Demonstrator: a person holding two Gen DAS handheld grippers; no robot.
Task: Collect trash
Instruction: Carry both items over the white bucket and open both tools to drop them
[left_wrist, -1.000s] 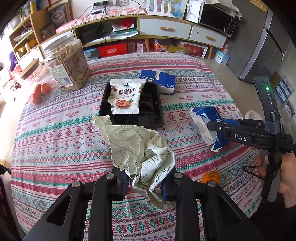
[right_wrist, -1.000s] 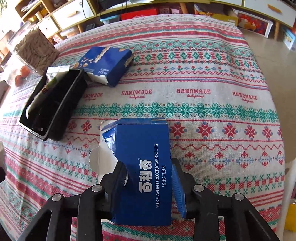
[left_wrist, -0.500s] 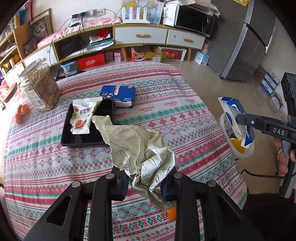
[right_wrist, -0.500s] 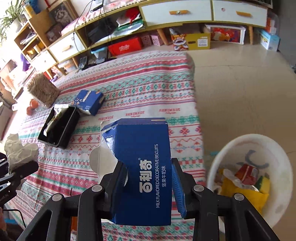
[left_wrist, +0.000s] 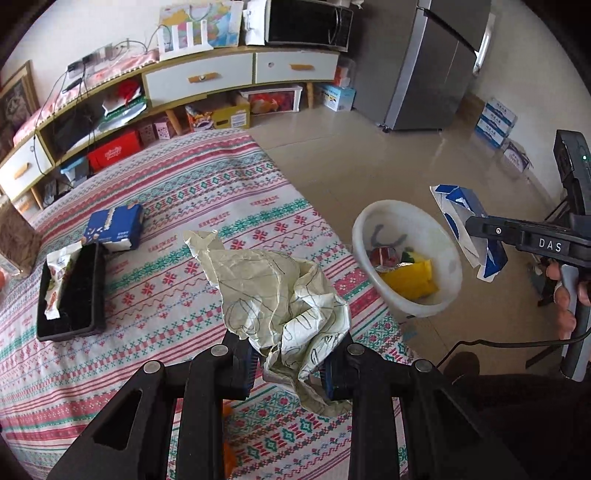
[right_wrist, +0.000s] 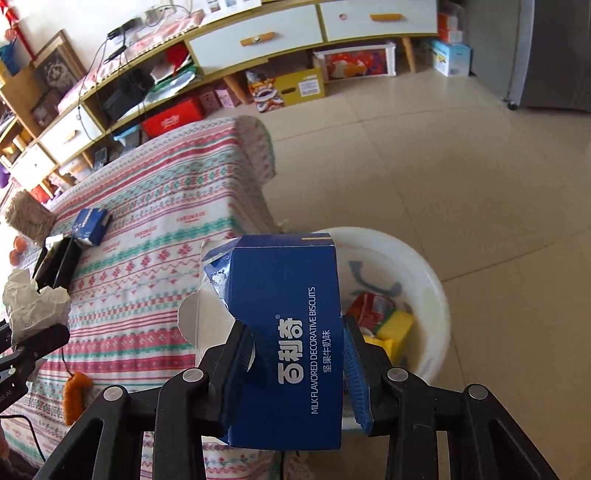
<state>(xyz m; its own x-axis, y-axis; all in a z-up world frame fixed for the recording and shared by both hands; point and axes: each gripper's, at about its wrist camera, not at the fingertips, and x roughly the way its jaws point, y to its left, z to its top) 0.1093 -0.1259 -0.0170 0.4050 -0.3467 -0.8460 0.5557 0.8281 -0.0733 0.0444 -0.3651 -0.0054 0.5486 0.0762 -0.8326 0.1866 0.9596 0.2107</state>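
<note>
both tools hold trash by the bin

the left tool (left_wrist: 290, 363) pinches a crumpled paper (left_wrist: 280, 299) over the edge of the desk (left_wrist: 177, 206). the right tool (right_wrist: 299, 363) grips a blue box (right_wrist: 286, 332) just above the white bin (right_wrist: 430, 291) on the floor. the bin already has wrappers (left_wrist: 404, 271) inside. another box (left_wrist: 114, 227) and a black tray (left_wrist: 72, 291) lie on the desk.

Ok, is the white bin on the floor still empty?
No, the white bin already holds trash, with a yellow packet and a red wrapper lying in its bottom.
</note>
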